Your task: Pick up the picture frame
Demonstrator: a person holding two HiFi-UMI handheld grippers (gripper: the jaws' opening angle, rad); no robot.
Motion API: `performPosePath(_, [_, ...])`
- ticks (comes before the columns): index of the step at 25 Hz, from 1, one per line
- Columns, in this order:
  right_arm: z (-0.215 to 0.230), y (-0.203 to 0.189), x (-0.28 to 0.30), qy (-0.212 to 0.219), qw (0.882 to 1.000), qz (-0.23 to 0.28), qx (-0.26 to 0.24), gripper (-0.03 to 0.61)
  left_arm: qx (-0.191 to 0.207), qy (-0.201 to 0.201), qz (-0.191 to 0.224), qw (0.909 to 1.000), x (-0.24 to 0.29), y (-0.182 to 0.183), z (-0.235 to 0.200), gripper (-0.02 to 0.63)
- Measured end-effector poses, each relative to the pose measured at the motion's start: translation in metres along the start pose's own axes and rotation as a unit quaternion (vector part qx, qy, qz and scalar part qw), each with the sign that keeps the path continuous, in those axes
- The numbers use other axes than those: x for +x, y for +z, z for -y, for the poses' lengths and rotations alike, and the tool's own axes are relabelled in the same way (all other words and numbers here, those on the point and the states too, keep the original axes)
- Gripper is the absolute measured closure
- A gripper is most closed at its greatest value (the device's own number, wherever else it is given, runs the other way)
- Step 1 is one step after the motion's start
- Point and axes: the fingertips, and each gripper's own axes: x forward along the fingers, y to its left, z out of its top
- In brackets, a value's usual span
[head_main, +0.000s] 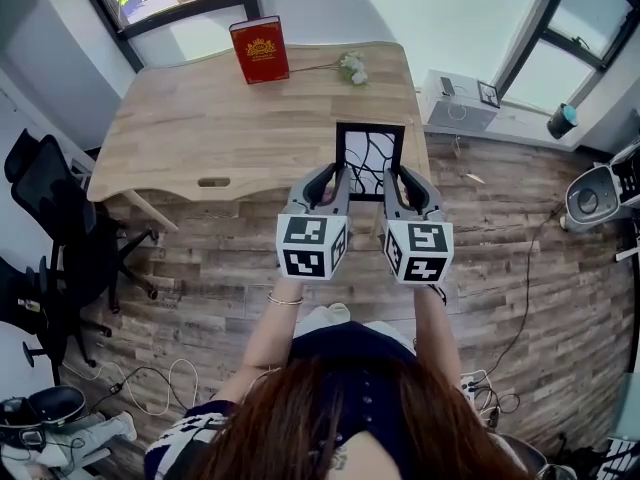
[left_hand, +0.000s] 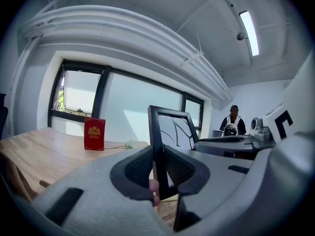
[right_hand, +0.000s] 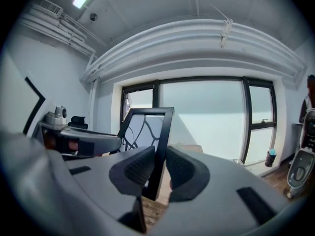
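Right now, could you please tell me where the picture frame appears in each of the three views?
Head view: picture frame at centre, over the table's near edge.
Left gripper view: picture frame at centre, left bar in the left gripper's tongs.
Right gripper view: picture frame centre-left, right bar in the right gripper's tongs.
Shared landmark: red book in head view, red book in left gripper view; absent from the right one.

Black picture frame [head_main: 369,160], upright, held aloft

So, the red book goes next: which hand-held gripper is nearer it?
Left. The left hand-held gripper grips the picture frame's left edge, on the red book's side; the right hand-held gripper grips the far edge.
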Motion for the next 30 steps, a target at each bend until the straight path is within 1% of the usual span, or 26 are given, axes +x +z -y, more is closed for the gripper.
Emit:
performPosePath(14, [0.021, 0.026, -0.067, 0.008, 0.999, 0.032, -0.009, 0.505, 0.009, 0.007, 0.025, 0.9996, -0.034, 0.026, 0.062, 0.529])
performPosePath(30, [0.037, 0.037, -0.131, 0.014, 0.998, 0.057, -0.009, 0.505, 0.017, 0.009, 0.042, 0.9989, -0.067, 0.037, 0.119, 0.529])
